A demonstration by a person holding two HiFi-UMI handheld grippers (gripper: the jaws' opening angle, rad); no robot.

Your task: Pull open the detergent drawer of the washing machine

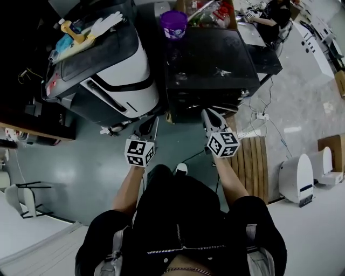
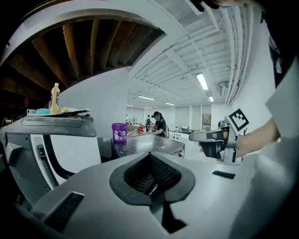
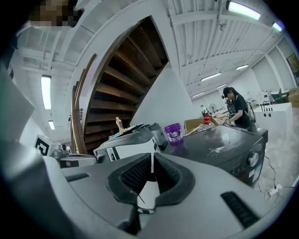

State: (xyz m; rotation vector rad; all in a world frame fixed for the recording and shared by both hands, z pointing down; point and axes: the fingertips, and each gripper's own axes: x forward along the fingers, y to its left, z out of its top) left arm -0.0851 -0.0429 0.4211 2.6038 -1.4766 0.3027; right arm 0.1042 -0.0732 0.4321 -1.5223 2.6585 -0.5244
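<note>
A black washing machine (image 1: 210, 59) stands ahead of me in the head view, and its front panel with a round dial (image 3: 254, 158) shows at the right of the right gripper view. Its detergent drawer cannot be made out. A white and black machine (image 1: 102, 70) stands to its left. My left gripper (image 1: 148, 125) hangs in the air short of the gap between the two machines, shut with nothing in it (image 2: 150, 154). Just in front of the black machine's face is my right gripper (image 1: 207, 114), also shut and empty (image 3: 152, 155). Neither touches a machine.
A purple bucket (image 1: 173, 24) sits at the back of the black machine's top. A yellow bottle (image 2: 55, 98) and cloths lie on the white machine. A person (image 1: 272, 16) works at a table beyond. Cables and a power strip (image 1: 262, 116) lie on the floor at the right.
</note>
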